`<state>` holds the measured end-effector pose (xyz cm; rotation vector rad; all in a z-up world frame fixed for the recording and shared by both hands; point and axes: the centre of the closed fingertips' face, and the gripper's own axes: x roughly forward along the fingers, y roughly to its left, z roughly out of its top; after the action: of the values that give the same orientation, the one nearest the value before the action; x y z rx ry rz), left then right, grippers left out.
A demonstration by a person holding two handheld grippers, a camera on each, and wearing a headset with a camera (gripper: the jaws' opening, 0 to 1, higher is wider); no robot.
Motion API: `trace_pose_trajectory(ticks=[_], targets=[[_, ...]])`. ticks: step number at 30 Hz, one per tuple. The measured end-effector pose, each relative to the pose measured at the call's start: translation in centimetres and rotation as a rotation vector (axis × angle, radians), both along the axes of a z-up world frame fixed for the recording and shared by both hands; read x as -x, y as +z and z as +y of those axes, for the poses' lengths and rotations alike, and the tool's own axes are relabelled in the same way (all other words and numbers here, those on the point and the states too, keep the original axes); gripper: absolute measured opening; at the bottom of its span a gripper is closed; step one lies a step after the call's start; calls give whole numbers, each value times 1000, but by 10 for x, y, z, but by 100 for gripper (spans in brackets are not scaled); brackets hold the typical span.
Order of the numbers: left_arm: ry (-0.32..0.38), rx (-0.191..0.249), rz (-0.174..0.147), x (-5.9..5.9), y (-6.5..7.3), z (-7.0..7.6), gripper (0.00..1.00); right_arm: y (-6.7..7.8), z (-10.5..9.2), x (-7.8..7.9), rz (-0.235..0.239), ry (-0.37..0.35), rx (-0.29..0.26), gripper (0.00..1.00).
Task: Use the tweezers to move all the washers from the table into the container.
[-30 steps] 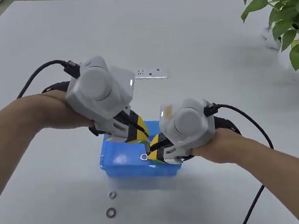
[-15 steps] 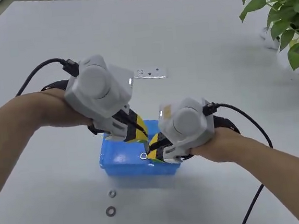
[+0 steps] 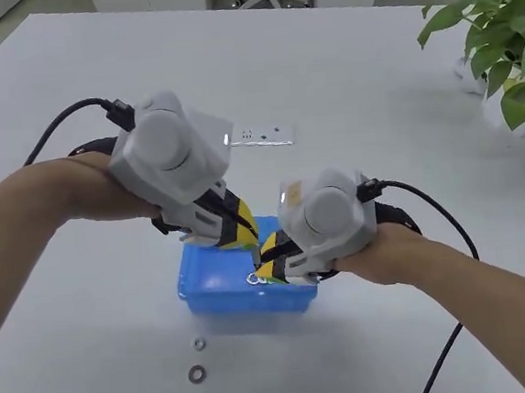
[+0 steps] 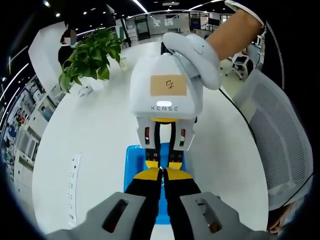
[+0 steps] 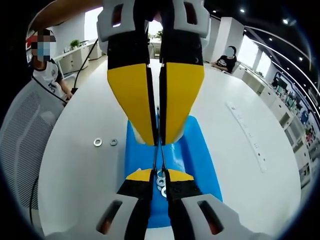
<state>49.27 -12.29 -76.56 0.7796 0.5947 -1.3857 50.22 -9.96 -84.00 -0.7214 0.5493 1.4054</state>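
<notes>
In the last second my grippers have barely shifted; both stay over the container. My left gripper is clamped on the tweezers. My right gripper pinches them near the tip, where washers sit inside the container. This drop looks nearly done. Two loose washers wait on the table.

grippers 2: left gripper, right gripper | tweezers 1 pair | container 1 | washers beside it 2 | washers inside it at least 2 | power strip 1 | potted plant 1
</notes>
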Motion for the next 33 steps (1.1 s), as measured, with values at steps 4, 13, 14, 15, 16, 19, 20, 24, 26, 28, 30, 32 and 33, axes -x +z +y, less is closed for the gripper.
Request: trace_pose_trajectory(ticks=[4, 13, 14, 15, 16, 19, 20, 24, 26, 28, 30, 32, 33], targets=[[5, 5, -9, 3, 9, 0, 6, 7, 1, 1, -11, -2, -7, 11], [6, 1, -23, 11, 26, 5, 6, 26, 6, 9, -32, -5, -36, 11], [8, 1, -22, 13, 28, 6, 6, 27, 7, 11, -34, -5, -40, 11], [10, 0, -22, 14, 29, 7, 6, 29, 8, 12, -36, -6, -42, 11], [12, -1, -24, 16, 31, 8, 6, 30, 9, 13, -36, -9, -46, 11], [16, -3, -24, 21, 34, 10, 6, 35, 11, 18, -38, -6, -55, 12], [17, -4, -25, 22, 35, 11, 6, 36, 12, 20, -36, -7, -58, 12], [22, -11, -25, 28, 37, 15, 6, 38, 14, 25, -38, -4, -62, 12], [24, -12, -25, 31, 39, 17, 6, 40, 16, 28, -37, -4, -66, 12], [26, -12, -25, 35, 40, 18, 6, 41, 17, 32, -35, -3, -70, 12], [29, -13, -21, 38, 39, 19, 6, 41, 19, 37, -30, -2, -75, 12], [29, -16, -20, 42, 39, 21, 6, 40, 21, 41, -21, -3, -79, 12], [31, -16, -16, 44, 38, 22, 6, 40, 22, 44, -17, -3, -82, 12]])
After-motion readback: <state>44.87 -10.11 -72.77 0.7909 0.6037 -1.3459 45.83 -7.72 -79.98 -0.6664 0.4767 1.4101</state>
